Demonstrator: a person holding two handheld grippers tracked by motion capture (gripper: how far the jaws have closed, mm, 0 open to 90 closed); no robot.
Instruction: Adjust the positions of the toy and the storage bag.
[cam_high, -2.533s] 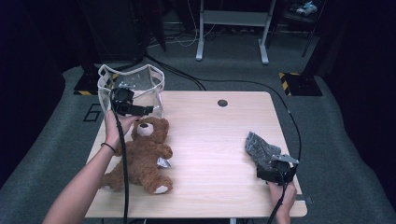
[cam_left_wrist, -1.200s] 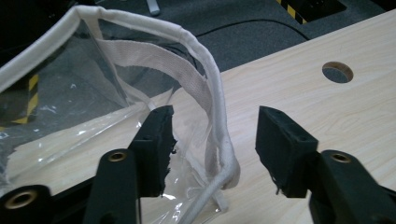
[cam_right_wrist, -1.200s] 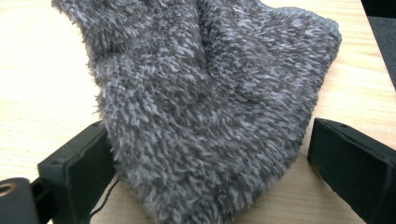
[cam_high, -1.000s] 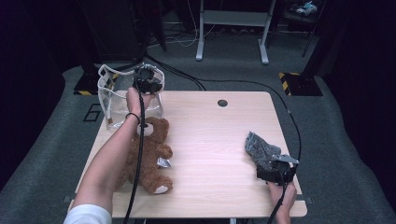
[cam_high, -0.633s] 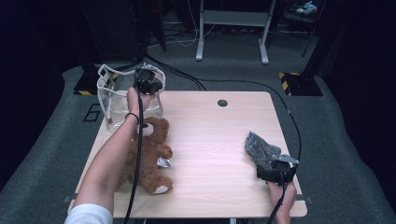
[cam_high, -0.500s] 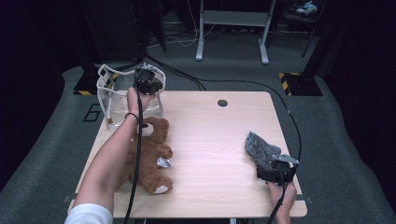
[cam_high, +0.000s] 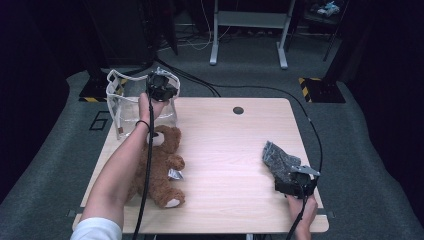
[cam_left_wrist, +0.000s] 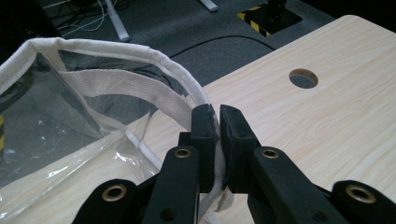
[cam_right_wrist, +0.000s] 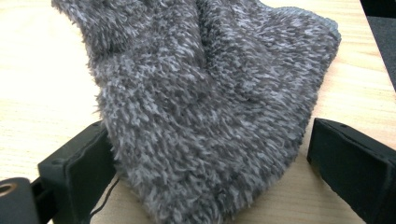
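Two grippers are at work here. The left gripper (cam_left_wrist: 215, 122) is clenched on the white rim of the clear bag (cam_high: 121, 107), which stands at the far left corner of the table (cam_high: 225, 145); its jaws have just been closing, and the fabric edging sits pinched between them. The right gripper (cam_right_wrist: 210, 163) rests at the near right edge with its jaws spread wide, the grey fuzzy cloth (cam_right_wrist: 210, 93) lying between them, seemingly unpressed on the right side. A teddy bear (cam_high: 160, 167) lies on its back just in front of the bag, under the person's left forearm.

The step in hand looks like holding the bag's mouth open so that something soft can go in. To do it well, the pinch should stay on the stitched edging rather than the thin plastic, which would slip or crease. Lifting the rim slightly up and away from the opposite side would widen the mouth; pulling too hard risks tipping the bag, since it is light and stands near the table's edge. The strap (cam_left_wrist: 116, 86) hanging inside the opening could snag whatever goes in, so it is better kept to one side. The right gripper would need to close firmly on the cloth's thick middle before any lift.
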